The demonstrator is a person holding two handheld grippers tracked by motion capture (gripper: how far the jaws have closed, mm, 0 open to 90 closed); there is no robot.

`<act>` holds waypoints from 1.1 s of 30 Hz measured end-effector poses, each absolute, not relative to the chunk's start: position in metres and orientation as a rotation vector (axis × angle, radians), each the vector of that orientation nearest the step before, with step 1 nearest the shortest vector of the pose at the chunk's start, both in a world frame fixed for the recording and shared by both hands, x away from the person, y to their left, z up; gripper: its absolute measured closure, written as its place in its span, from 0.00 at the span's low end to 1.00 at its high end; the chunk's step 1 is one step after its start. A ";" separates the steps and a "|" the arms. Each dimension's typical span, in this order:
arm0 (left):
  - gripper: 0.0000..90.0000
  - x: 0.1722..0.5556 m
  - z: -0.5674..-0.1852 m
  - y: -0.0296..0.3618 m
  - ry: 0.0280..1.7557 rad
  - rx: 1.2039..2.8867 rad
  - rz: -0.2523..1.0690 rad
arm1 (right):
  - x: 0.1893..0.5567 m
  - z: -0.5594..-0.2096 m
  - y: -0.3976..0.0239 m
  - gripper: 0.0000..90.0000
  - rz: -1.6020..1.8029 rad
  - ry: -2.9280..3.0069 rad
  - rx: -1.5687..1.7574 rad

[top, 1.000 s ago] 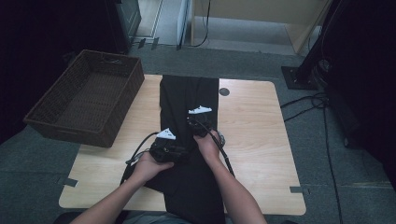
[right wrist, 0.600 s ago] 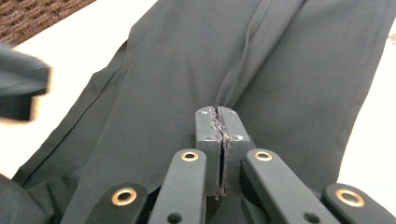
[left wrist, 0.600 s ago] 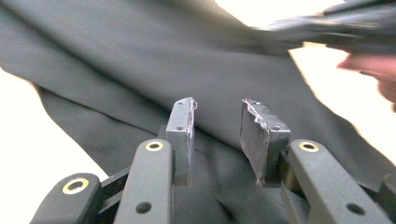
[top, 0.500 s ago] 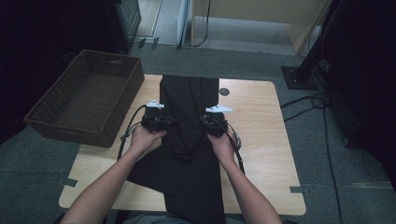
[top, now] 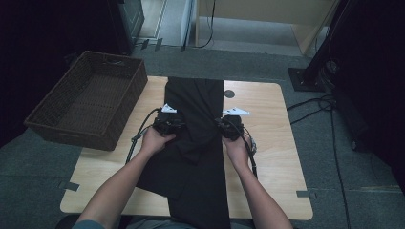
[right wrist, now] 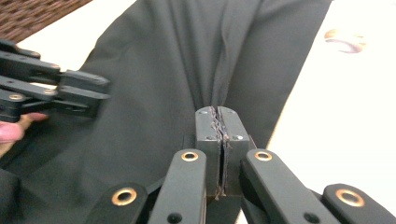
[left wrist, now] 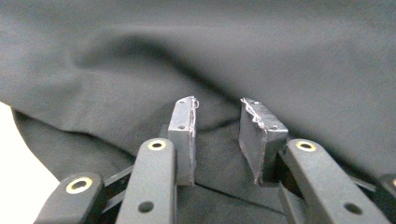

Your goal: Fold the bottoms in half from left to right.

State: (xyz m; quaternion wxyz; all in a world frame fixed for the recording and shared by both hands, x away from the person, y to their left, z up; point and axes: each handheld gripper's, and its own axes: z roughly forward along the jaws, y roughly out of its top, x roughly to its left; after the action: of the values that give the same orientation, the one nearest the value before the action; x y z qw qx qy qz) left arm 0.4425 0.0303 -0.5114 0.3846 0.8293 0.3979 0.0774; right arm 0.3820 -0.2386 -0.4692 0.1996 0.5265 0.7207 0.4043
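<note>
Two hand-held black grippers work a black, smooth-woven cloth garment point(top: 193, 143) that lies lengthwise down the middle of the pale wooden table point(top: 272, 157), its near end spilling over the near edge; the left gripper point(left wrist: 217, 123), at the cloth's left edge, has its jaws parted and just closing in, cloth between its pads, unpinched; the right gripper point(right wrist: 217, 126) is clamped tight on a fold at the right edge; farther left sits a dark brown woven wicker basket point(top: 47, 125); no writing is legible.

wicker basket point(top: 86, 102) — off table's left edge | wooden table point(top: 267, 157) | cables point(top: 325, 102) — floor, right
</note>
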 end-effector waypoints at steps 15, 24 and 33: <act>0.77 0.439 -0.511 0.037 1.040 2.099 0.177 | 0.377 -0.499 -0.262 0.76 1.013 2.055 1.510; 0.70 0.433 -0.509 0.033 1.026 2.115 0.145 | 0.358 -0.488 -0.216 0.66 1.255 2.114 1.411; 0.68 0.427 -0.512 0.032 1.000 2.103 0.162 | 0.326 -0.516 -0.176 0.50 1.188 2.209 1.274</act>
State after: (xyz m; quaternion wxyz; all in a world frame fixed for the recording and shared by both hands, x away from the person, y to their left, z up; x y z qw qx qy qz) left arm 0.4274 0.0319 -0.5117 0.3926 0.8286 0.3940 0.0638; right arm 0.3261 -0.1760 -0.5161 0.1636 0.4467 0.7747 0.4165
